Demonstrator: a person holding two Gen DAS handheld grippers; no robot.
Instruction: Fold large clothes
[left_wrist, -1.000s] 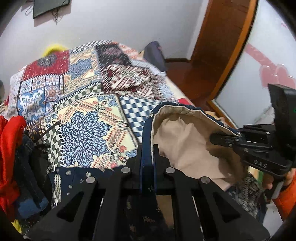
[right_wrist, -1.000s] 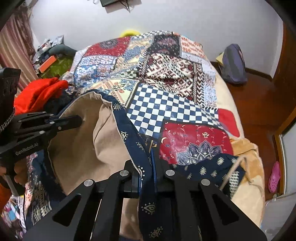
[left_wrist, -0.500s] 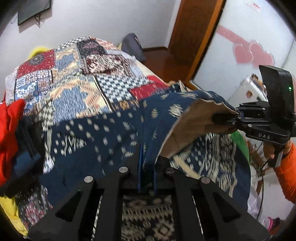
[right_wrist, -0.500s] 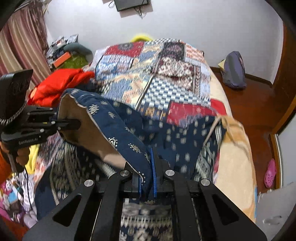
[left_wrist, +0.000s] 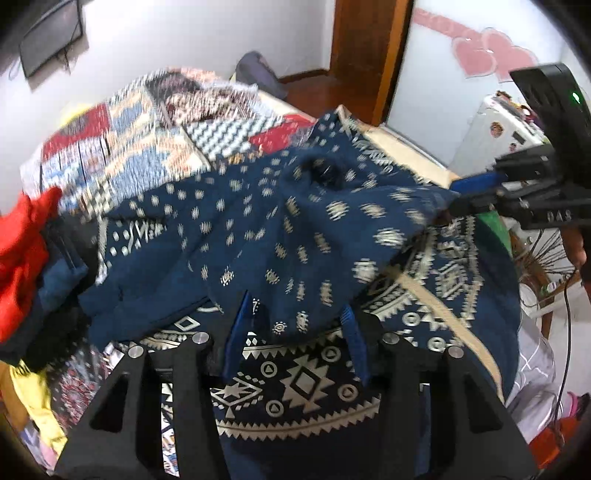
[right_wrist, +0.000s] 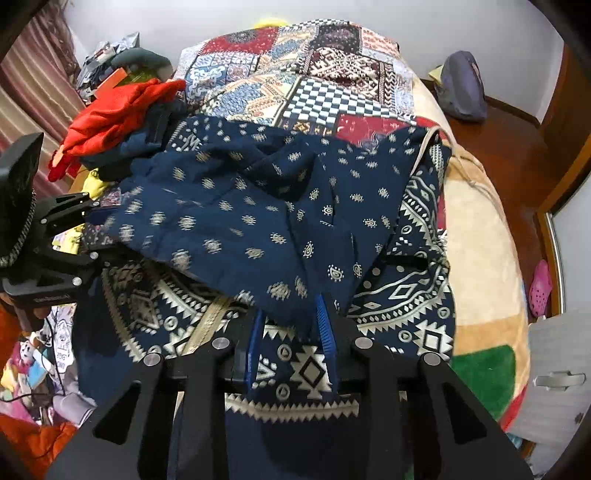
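A large navy garment (left_wrist: 295, 236) with cream printed motifs lies folded over on the near end of the bed; it also shows in the right wrist view (right_wrist: 258, 206). My left gripper (left_wrist: 293, 314) is open, its jaws apart, with the garment's folded edge draped loosely between them. My right gripper (right_wrist: 290, 317) is open too, the cloth edge lying between its blue pads (right_wrist: 325, 321). Each gripper appears at the side of the other's view, the right one (left_wrist: 458, 199) and the left one (right_wrist: 92, 218), both at the garment's near edge.
A patchwork bedspread (right_wrist: 314, 74) covers the bed behind the garment. A red garment (right_wrist: 118, 107) and a pile of other clothes lie on the left. A grey bag (right_wrist: 461, 88) sits on the wooden floor. A white cabinet (left_wrist: 495, 129) stands on the right.
Both grippers brought the lifted edge forward and down over the garment, hiding its beige lining. Both jaws then opened and let go of the cloth.
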